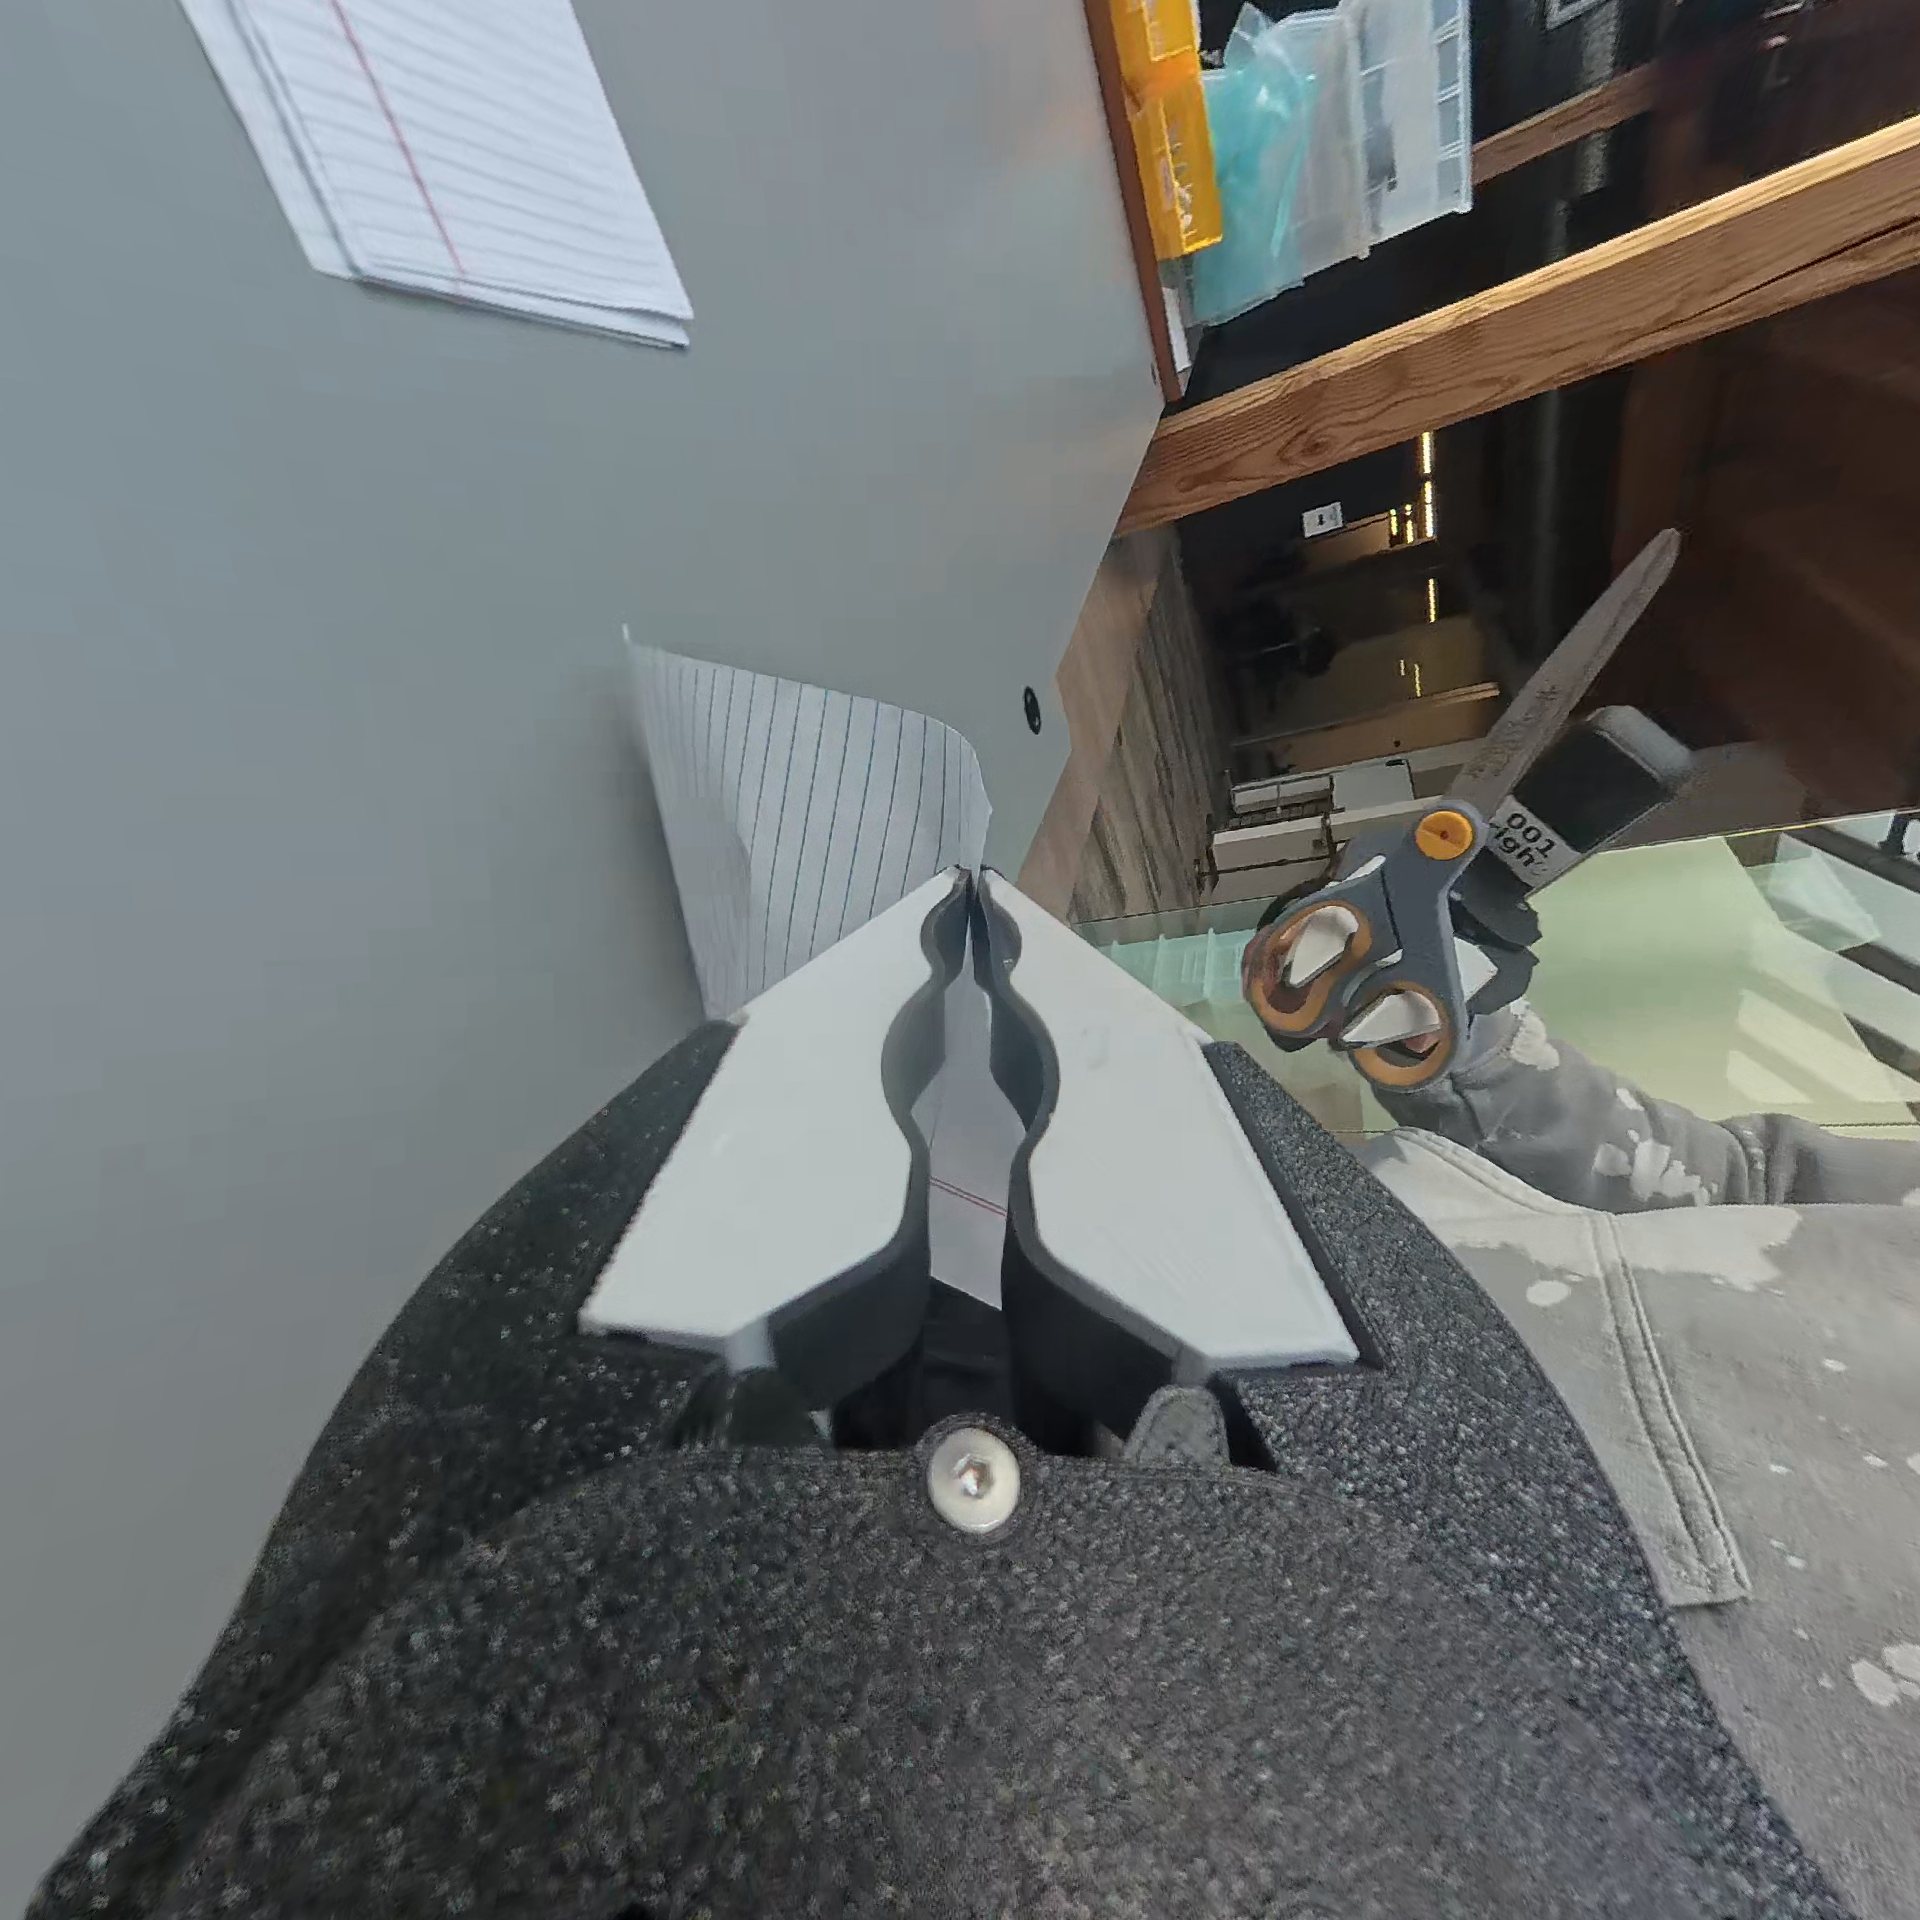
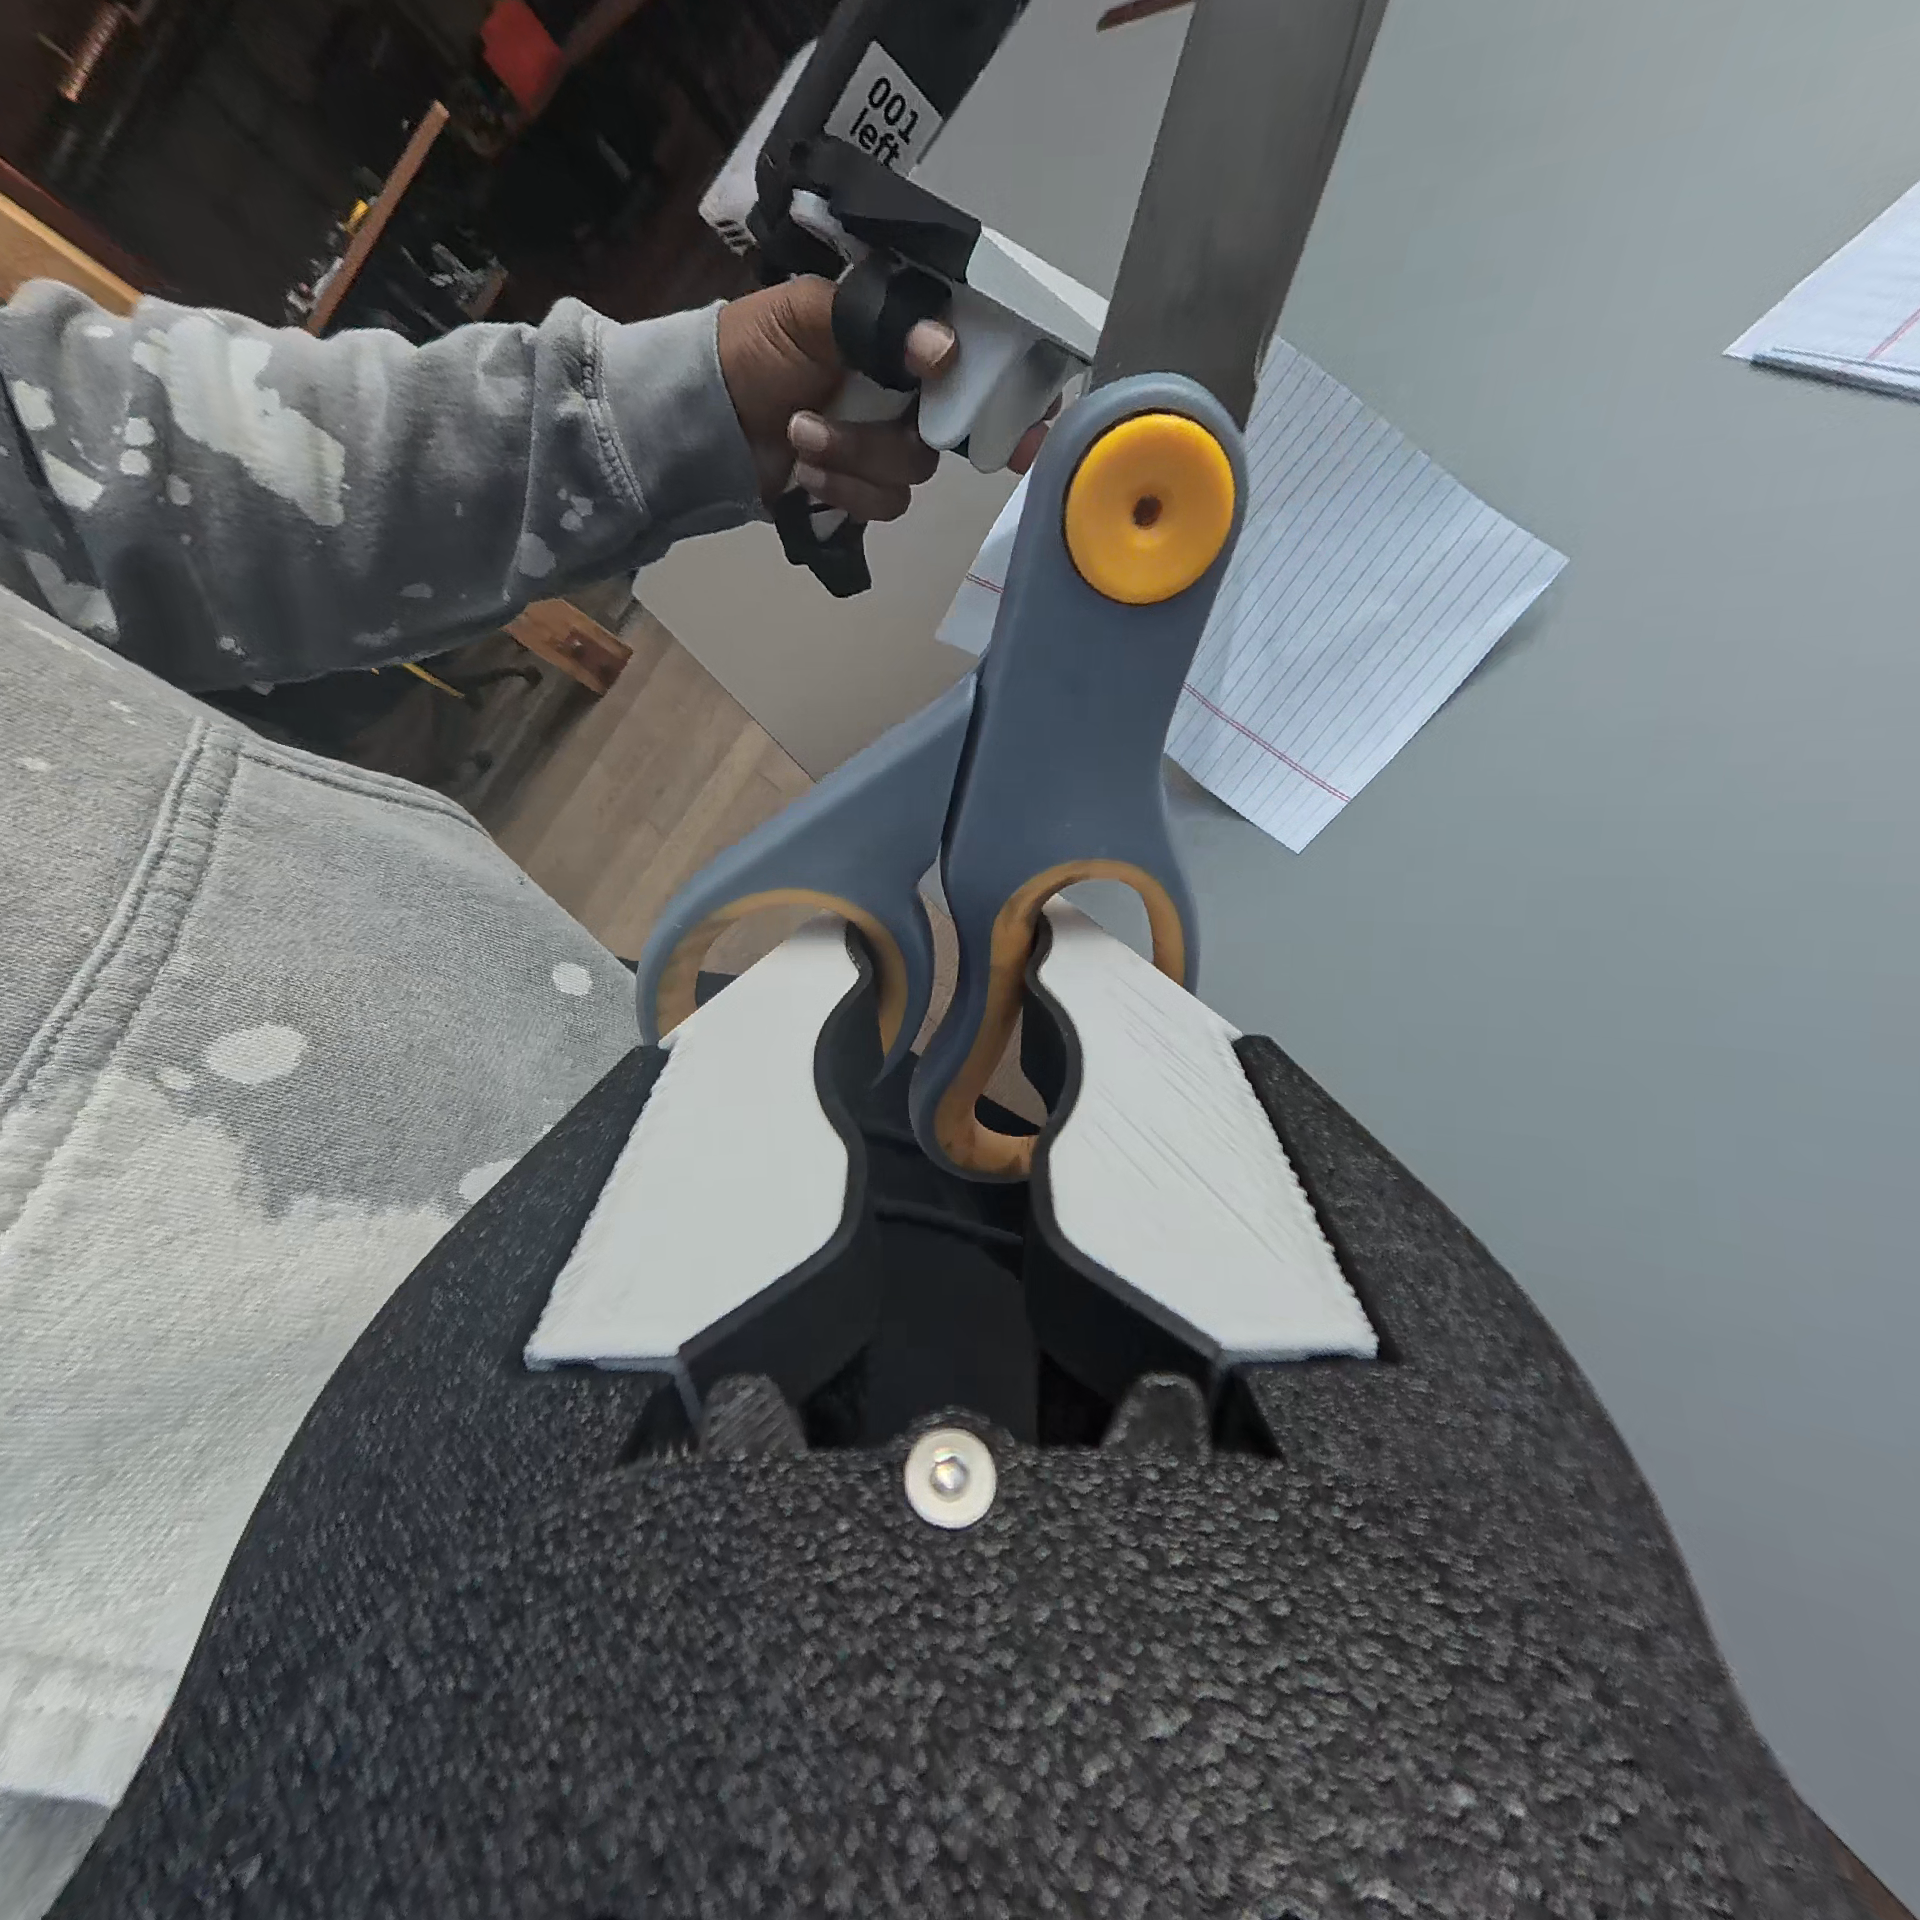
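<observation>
My left gripper (image 1: pixel 971 878) is shut on the edge of a lined white paper sheet (image 1: pixel 800 821), held up over the grey table (image 1: pixel 312 727); a strip of the sheet runs back between the fingers. My right gripper (image 2: pixel 951 935) has one finger through each handle loop of grey and orange scissors (image 2: pixel 1091 727) and grips them with the blades closed and pointing away. In the right wrist view the sheet (image 2: pixel 1371 623) lies behind the scissors, with the left gripper (image 2: pixel 1023 353) holding it. In the left wrist view the scissors (image 1: pixel 1392 935) are off to the right, apart from the sheet.
A stack of lined paper (image 1: pixel 457 156) lies farther off on the table, also in the right wrist view (image 2: pixel 1849 332). Wooden shelves (image 1: pixel 1558 312) with plastic bins stand past the table edge. A person's grey spotted sleeve (image 2: pixel 312 468) and hand hold the left gripper.
</observation>
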`<state>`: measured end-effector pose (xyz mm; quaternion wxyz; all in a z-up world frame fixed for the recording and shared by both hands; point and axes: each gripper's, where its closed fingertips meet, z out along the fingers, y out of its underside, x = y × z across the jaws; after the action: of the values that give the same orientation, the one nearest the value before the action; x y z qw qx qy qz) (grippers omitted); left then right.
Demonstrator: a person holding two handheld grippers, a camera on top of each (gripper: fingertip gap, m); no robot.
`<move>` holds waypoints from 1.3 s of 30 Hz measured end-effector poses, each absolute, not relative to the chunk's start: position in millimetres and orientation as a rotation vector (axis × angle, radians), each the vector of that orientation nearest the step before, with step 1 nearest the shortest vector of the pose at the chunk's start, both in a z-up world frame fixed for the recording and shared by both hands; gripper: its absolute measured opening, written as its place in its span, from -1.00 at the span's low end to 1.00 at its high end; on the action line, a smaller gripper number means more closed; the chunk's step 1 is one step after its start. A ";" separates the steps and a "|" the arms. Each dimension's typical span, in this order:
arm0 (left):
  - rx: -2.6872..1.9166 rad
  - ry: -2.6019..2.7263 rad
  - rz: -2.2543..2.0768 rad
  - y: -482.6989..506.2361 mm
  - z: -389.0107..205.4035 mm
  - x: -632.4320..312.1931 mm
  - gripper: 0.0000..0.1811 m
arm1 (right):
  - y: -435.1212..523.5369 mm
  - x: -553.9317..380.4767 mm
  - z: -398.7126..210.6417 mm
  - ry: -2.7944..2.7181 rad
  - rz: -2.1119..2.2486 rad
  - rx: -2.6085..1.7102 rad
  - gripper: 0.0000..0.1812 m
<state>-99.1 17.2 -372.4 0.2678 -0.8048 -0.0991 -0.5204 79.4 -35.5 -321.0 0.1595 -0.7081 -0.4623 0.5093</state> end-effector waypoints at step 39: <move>-1.772 -0.609 -2.003 12.5 -313.1 1.2 -1.00 | -19.0 104.9 -313.9 -1.443 1.697 -1.922 -0.78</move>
<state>1.2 12.5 -313.1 0.1982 -0.6332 -0.2177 -0.7159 104.9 -19.0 -313.9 0.0997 -0.6501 -0.4879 0.5739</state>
